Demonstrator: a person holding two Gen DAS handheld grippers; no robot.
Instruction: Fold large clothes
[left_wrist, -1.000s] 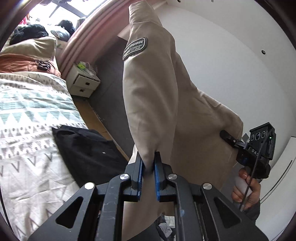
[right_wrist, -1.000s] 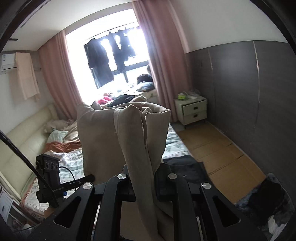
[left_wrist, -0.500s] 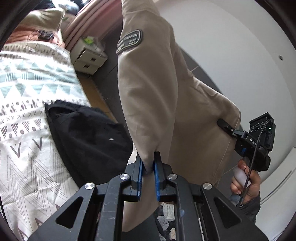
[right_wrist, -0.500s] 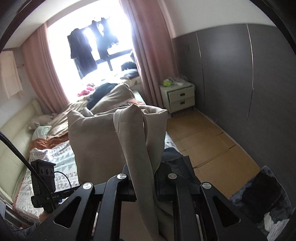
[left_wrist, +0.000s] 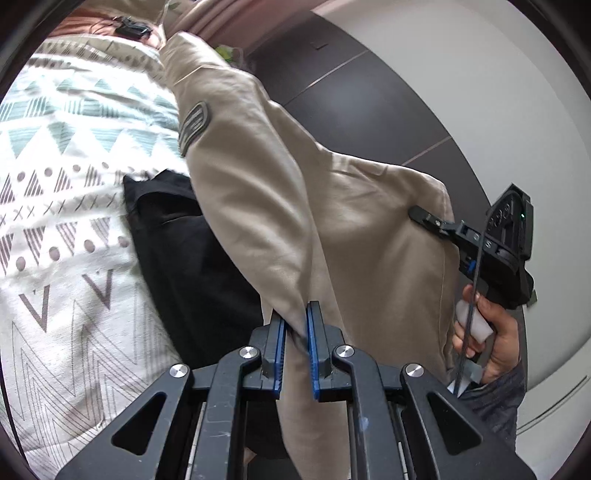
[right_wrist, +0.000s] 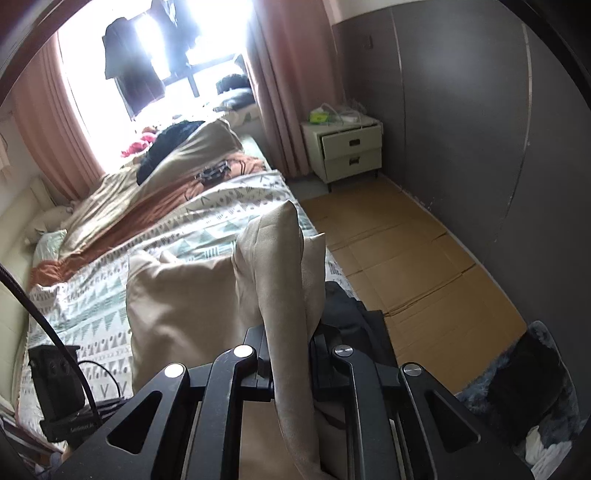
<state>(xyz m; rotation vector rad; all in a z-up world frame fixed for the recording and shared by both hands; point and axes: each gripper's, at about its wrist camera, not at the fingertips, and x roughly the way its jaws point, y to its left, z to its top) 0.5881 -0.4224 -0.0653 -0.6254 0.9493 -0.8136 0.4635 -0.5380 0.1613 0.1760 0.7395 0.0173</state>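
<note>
A large beige jacket (left_wrist: 332, 221) with a dark oval patch on one sleeve hangs in the air between both grippers, above the edge of the bed. My left gripper (left_wrist: 295, 332) is shut on a fold of the jacket, its blue pads pinching the cloth. In the right wrist view the same beige jacket (right_wrist: 184, 302) drapes over the right gripper (right_wrist: 290, 343), which is shut on a thick fold of it. The other hand-held gripper (left_wrist: 495, 243) shows at the right of the left wrist view, gripped by a hand (left_wrist: 491, 332).
The bed with a triangle-patterned cover (right_wrist: 207, 221) lies below. A black garment (left_wrist: 184, 251) lies at the bed's near edge. A white nightstand (right_wrist: 347, 147) stands by the pink curtain. Cardboard sheets (right_wrist: 406, 266) cover the floor beside the dark wall panels. Dark clothes (right_wrist: 517, 380) sit at bottom right.
Both grippers have come down and forward with the jacket. The jacket now hangs lower and leans over the bed, and the views tilt more toward the bed and floor.
</note>
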